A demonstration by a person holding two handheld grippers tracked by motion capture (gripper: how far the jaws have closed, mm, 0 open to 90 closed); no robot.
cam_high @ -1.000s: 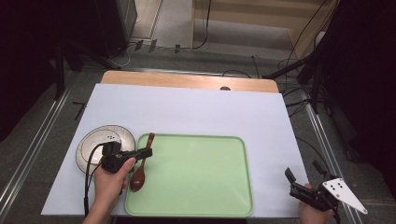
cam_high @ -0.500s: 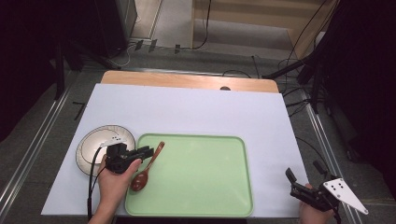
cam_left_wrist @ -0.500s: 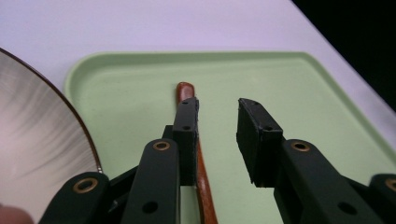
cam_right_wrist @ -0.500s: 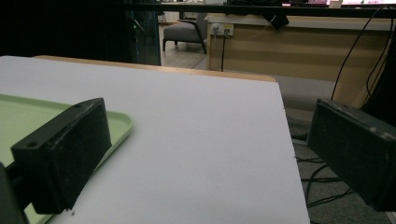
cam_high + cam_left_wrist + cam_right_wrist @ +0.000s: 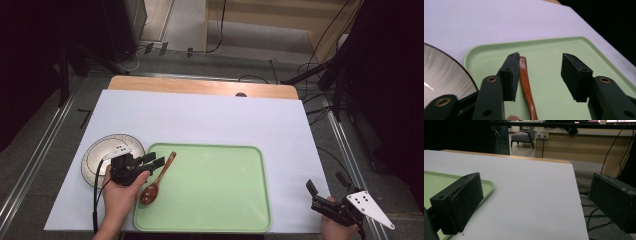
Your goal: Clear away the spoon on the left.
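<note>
A brown wooden spoon point(image 5: 157, 177) lies slantwise on the left part of a light green tray point(image 5: 220, 185), bowl end toward the front. My left gripper point(image 5: 155, 160) stands open over the spoon's handle, just right of a striped white bowl point(image 5: 100, 152). In the left gripper view the handle point(image 5: 525, 82) runs along the inner face of one jaw, with the left gripper point(image 5: 540, 60) wide apart above the tray point(image 5: 554, 50). My right gripper point(image 5: 326, 182) is open at the table's front right corner, with nothing between the jaws of the right gripper point(image 5: 536, 185).
A white sheet point(image 5: 210, 120) covers the table, with a wooden strip point(image 5: 200, 86) along its far edge. The tray's near corner point(image 5: 439, 182) shows in the right gripper view. Cables point(image 5: 320, 105) lie on the floor past the right edge.
The spoon has swung to a stronger slant and shifted right onto the tray. My left gripper moved with it toward the front. The right gripper has stayed put.
</note>
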